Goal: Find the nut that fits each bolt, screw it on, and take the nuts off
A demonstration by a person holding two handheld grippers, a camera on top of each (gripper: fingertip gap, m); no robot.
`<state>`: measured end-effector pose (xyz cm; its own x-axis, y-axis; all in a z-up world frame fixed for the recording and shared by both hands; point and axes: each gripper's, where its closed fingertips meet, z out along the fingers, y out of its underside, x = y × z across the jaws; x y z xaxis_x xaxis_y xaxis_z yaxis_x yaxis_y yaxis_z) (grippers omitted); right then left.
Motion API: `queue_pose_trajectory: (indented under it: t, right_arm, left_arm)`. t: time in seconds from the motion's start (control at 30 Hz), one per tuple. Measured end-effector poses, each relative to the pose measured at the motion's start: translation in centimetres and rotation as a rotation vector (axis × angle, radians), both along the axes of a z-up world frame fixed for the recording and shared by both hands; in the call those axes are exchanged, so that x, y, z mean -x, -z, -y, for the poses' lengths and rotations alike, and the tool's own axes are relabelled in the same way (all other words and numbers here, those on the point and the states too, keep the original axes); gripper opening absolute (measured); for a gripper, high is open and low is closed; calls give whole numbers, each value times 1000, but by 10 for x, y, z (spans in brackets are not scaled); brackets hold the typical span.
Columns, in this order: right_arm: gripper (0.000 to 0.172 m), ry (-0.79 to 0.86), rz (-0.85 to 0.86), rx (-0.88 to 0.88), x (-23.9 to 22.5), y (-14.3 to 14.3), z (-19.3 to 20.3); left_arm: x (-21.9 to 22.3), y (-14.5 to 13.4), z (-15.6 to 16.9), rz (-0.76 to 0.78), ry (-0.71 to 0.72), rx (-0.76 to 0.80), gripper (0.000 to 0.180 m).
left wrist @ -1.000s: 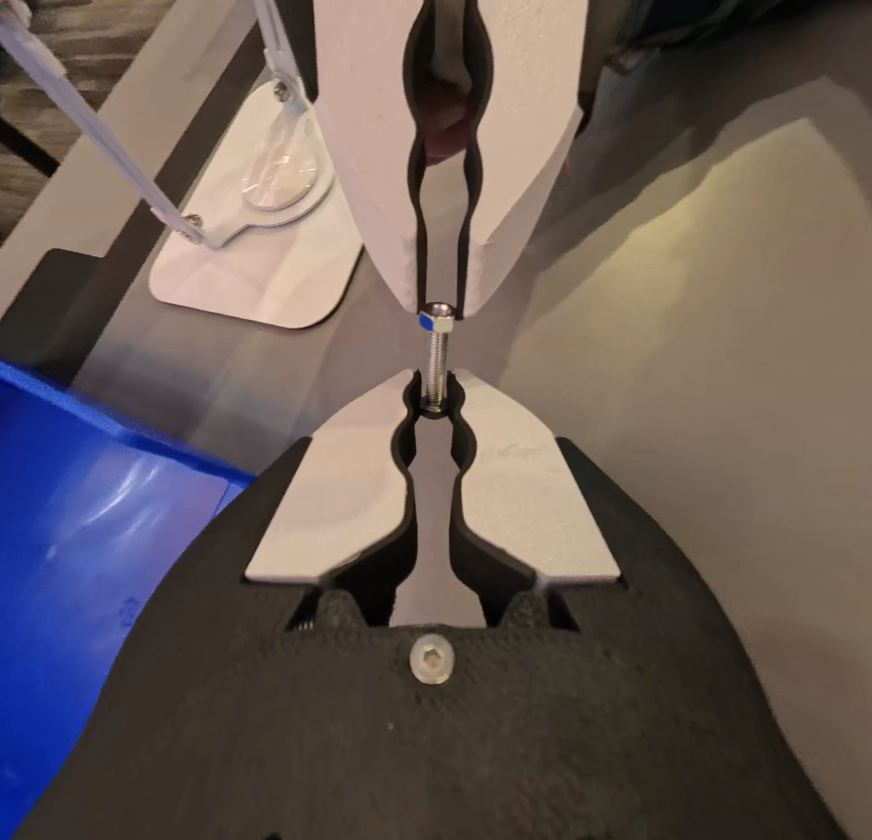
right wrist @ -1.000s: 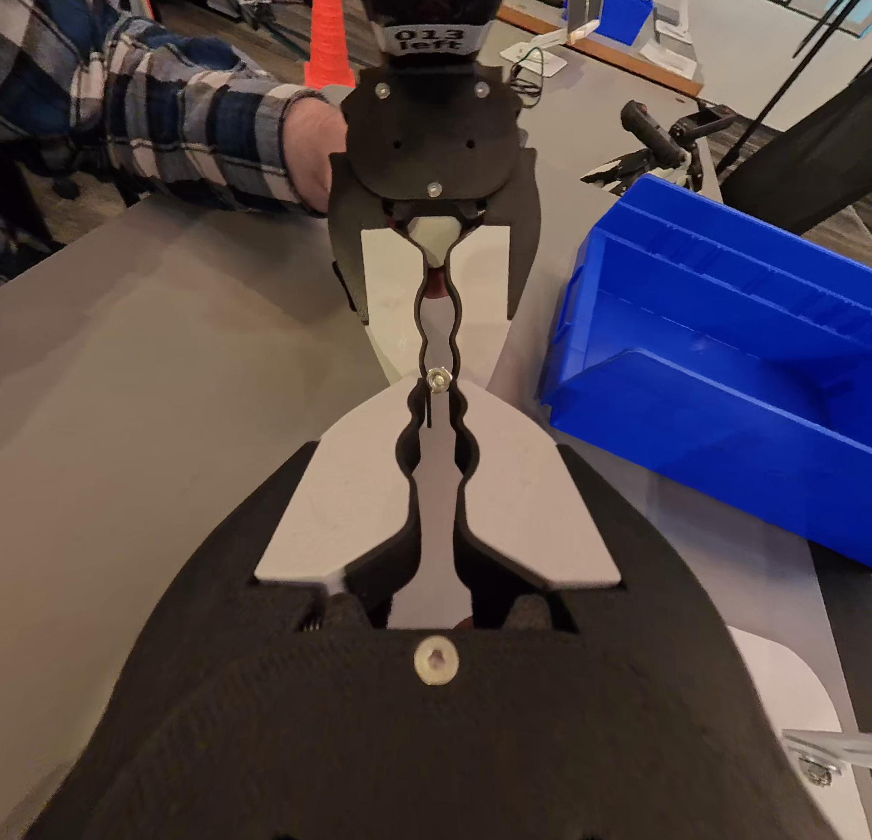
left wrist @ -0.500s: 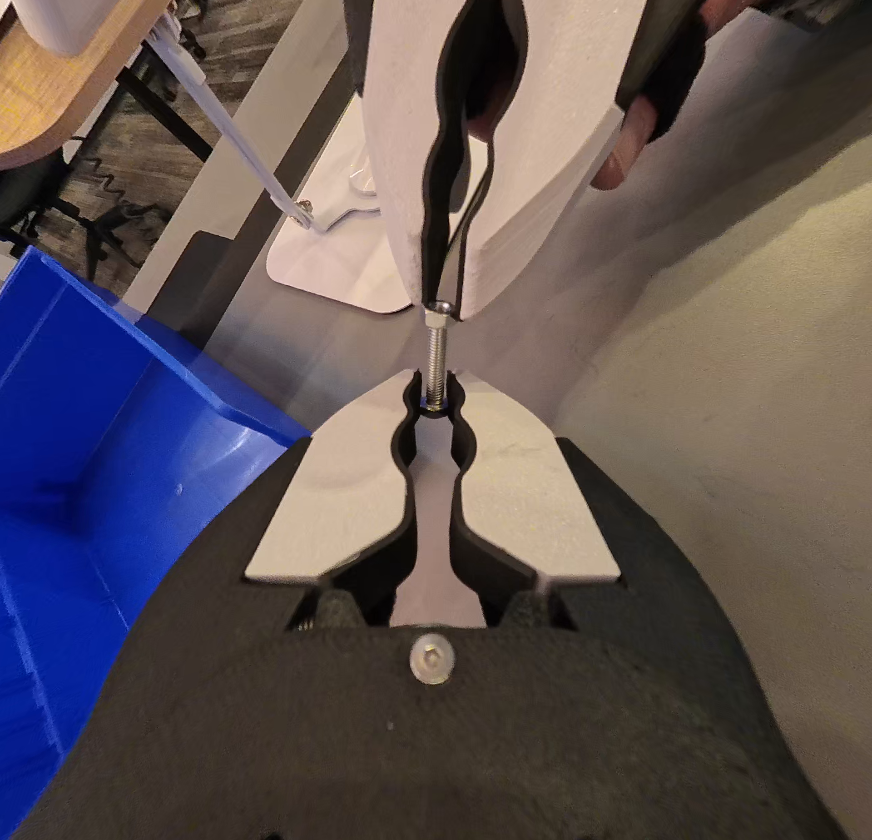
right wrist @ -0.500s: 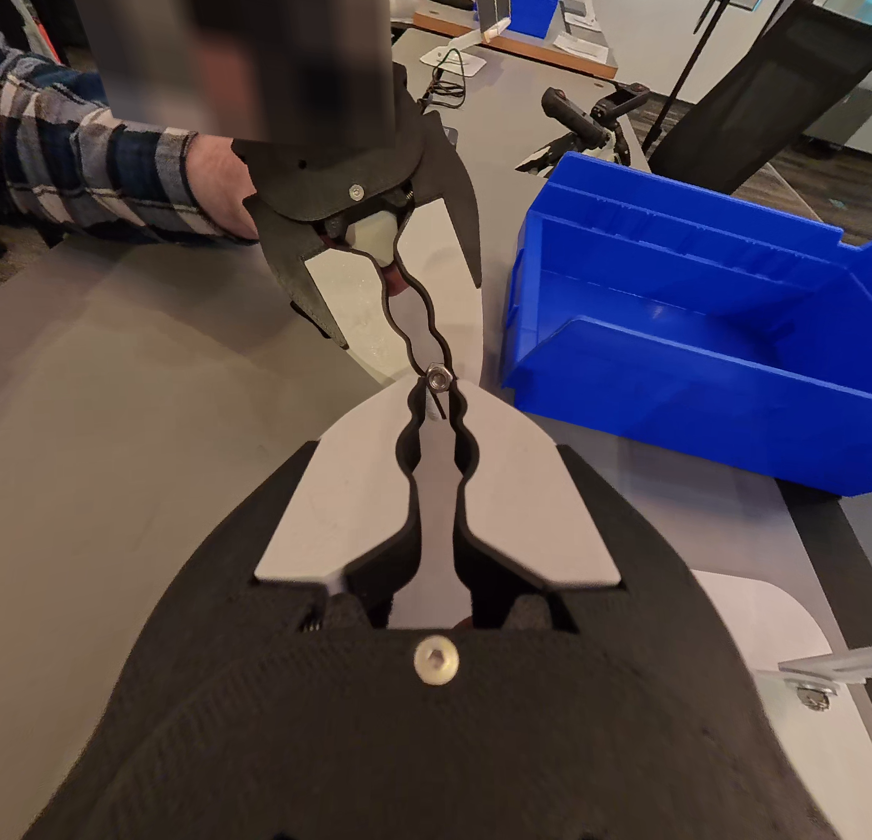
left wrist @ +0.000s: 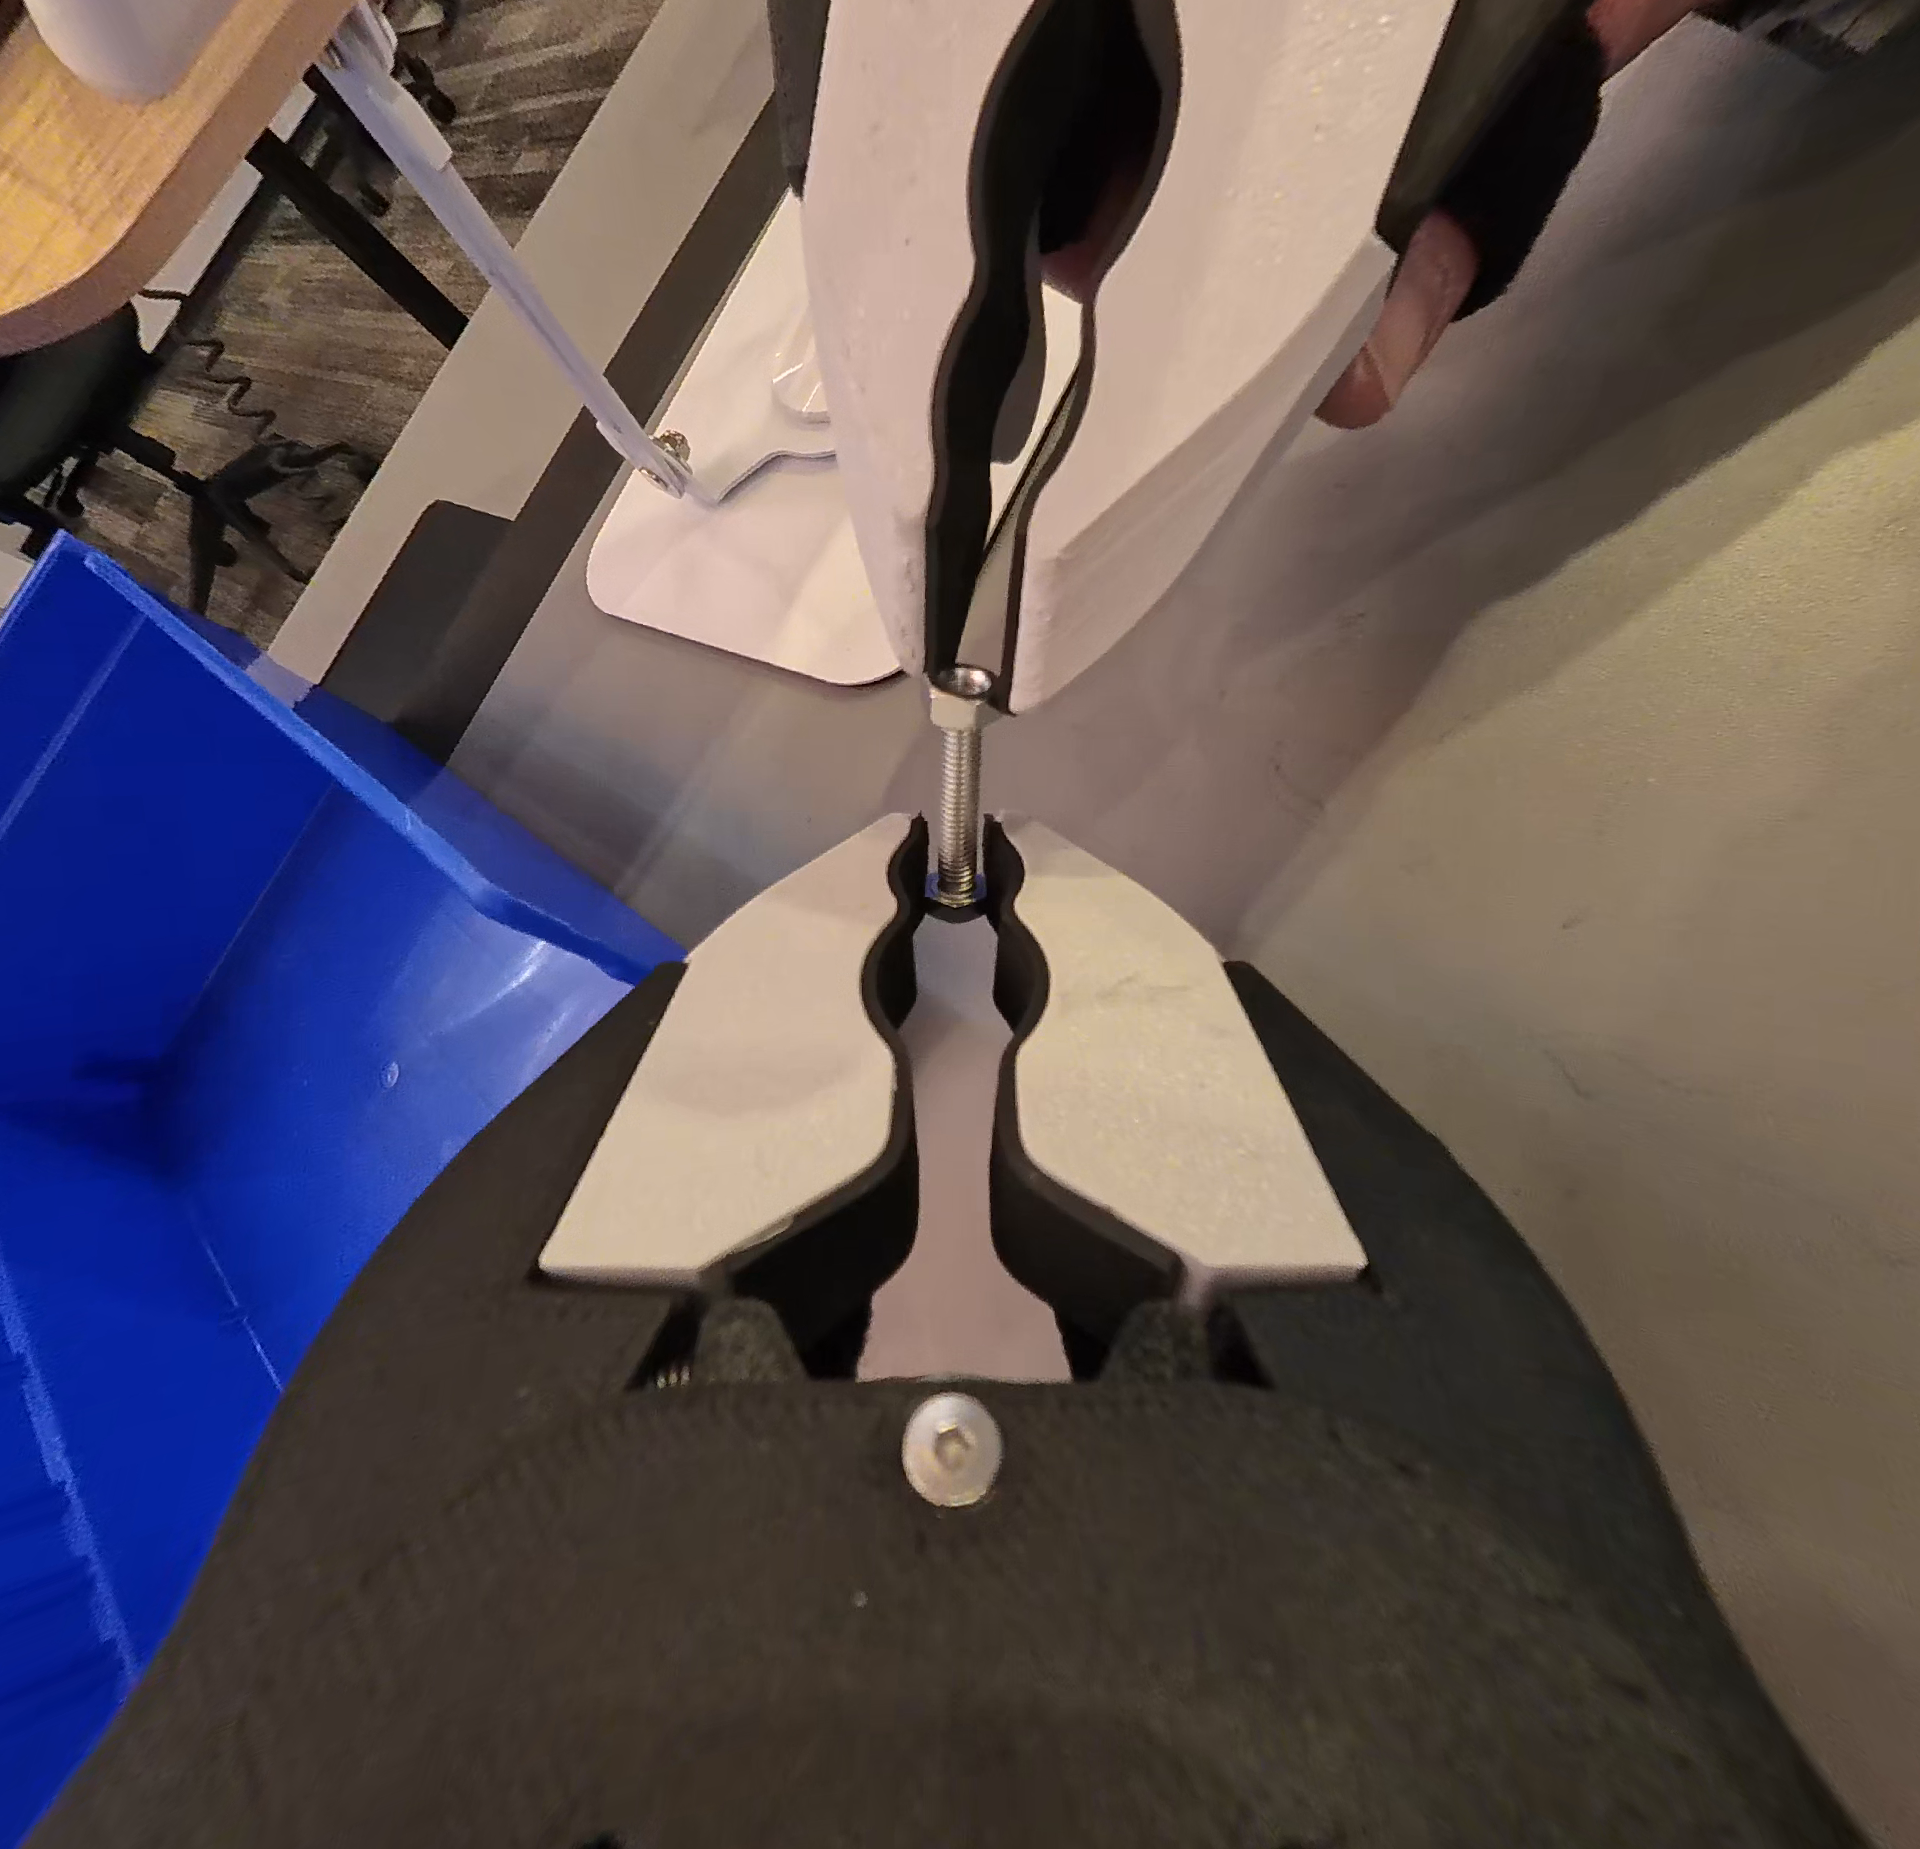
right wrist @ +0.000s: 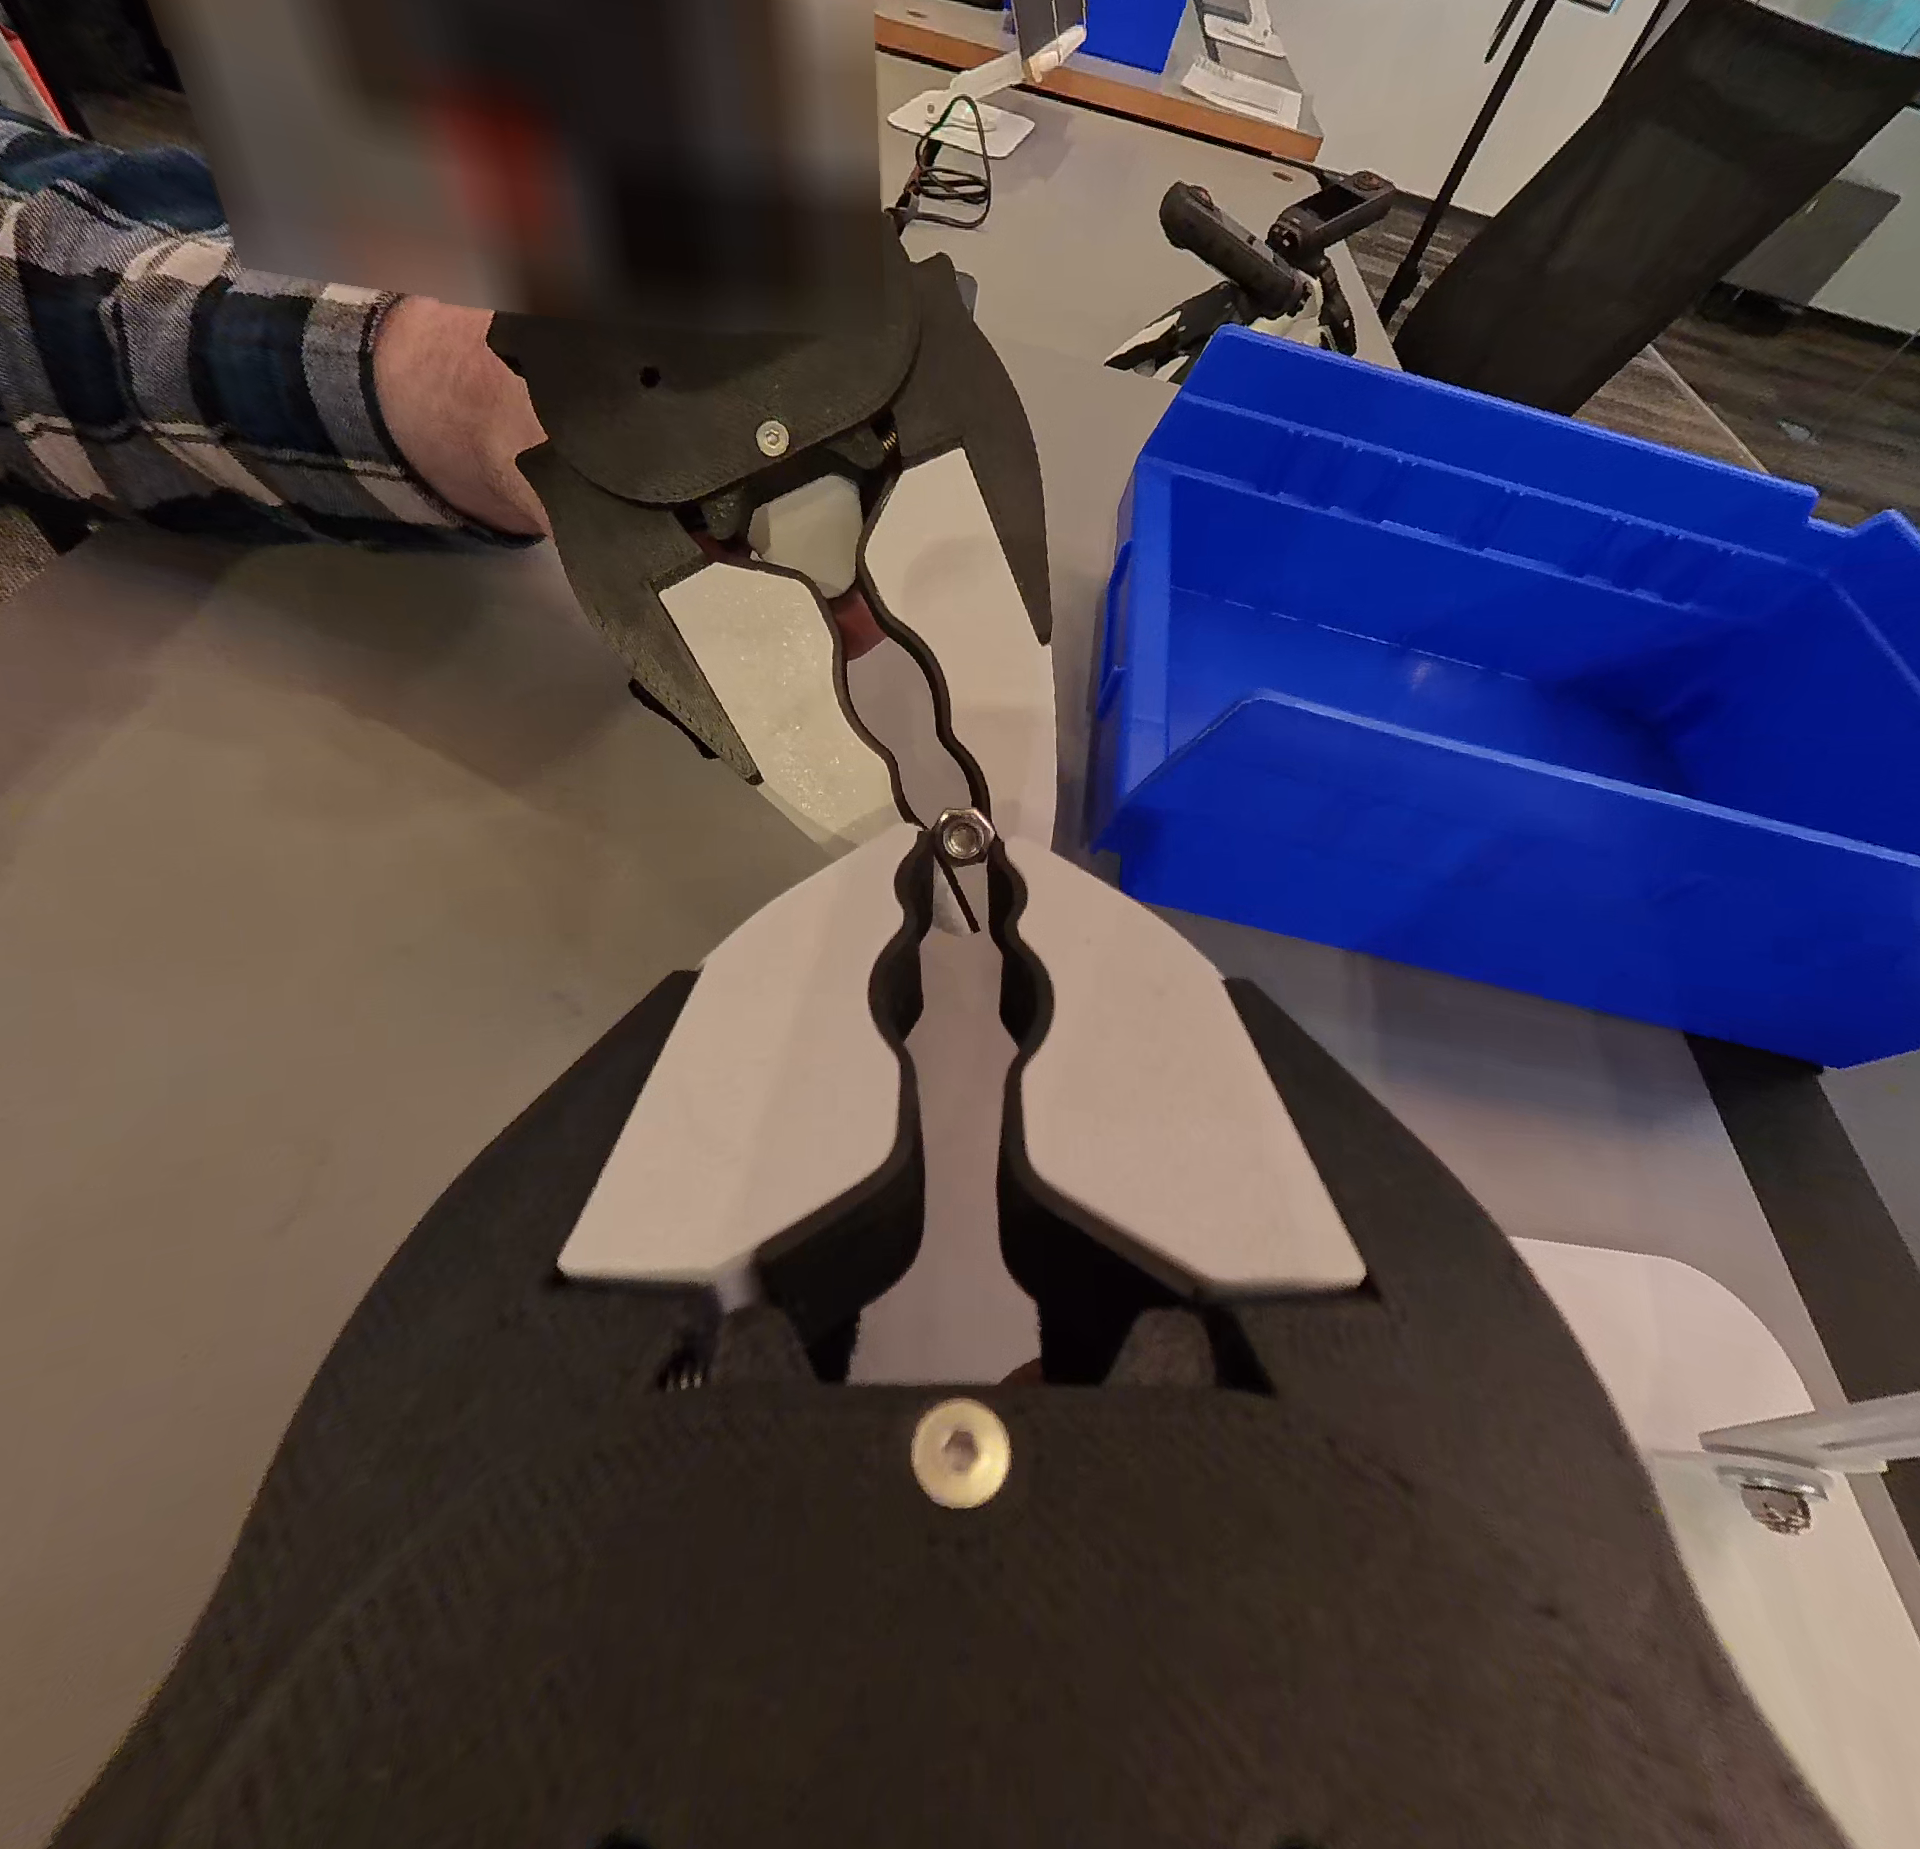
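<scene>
Step in hand: You were at the screwing stage. The small silver hexagonal steel nut [left wrist: 964, 703] sat on the far end of the slim silver threaded steel bolt [left wrist: 957, 804], with most of the thread bare between nut and head.
Left tongs [left wrist: 957, 864]: Clenched on the bolt at its head end, which lay in the first notch of the black pads; the shank pointed straight away from you, held in the air above the grey surface [left wrist: 1558, 864].
Right tongs [right wrist: 961, 854]: Clenched on the nut, their pads pressed against its flats; from that side you looked end-on into its bore.
Where the work was: Between the two sets of tongs, tip to tip, just beside the open blue plastic bin [right wrist: 1507, 760], which looked empty as far as the view reached.
Next move calls for: In my judgement, keeping the bolt still and in line while you turned the nut, then regripping. Whether it was going on or coming off could not be told from here.
Risk: A tilt of either wrist might bind the thread or pull the nut from the pads.
Change from earlier: Your right tongs had rolled and leaned over, and your left tongs had rolled as seen from the right, while both grips stayed as tight. The bin had come further into the left view. The nut seemed no farther along the thread, though that is hard to judge.
</scene>
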<state>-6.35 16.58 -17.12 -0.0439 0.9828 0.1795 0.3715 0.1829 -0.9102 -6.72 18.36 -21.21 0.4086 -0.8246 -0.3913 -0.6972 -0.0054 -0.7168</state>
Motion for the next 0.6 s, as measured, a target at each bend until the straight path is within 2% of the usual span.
queue_pose_trajectory:
  t: [0.6]
  right_arm:
    - [11, -2, -6, -10, 0, 1, 0]
  left_arm:
    - [-2, 0, 1, 14, 10, 16, 10]
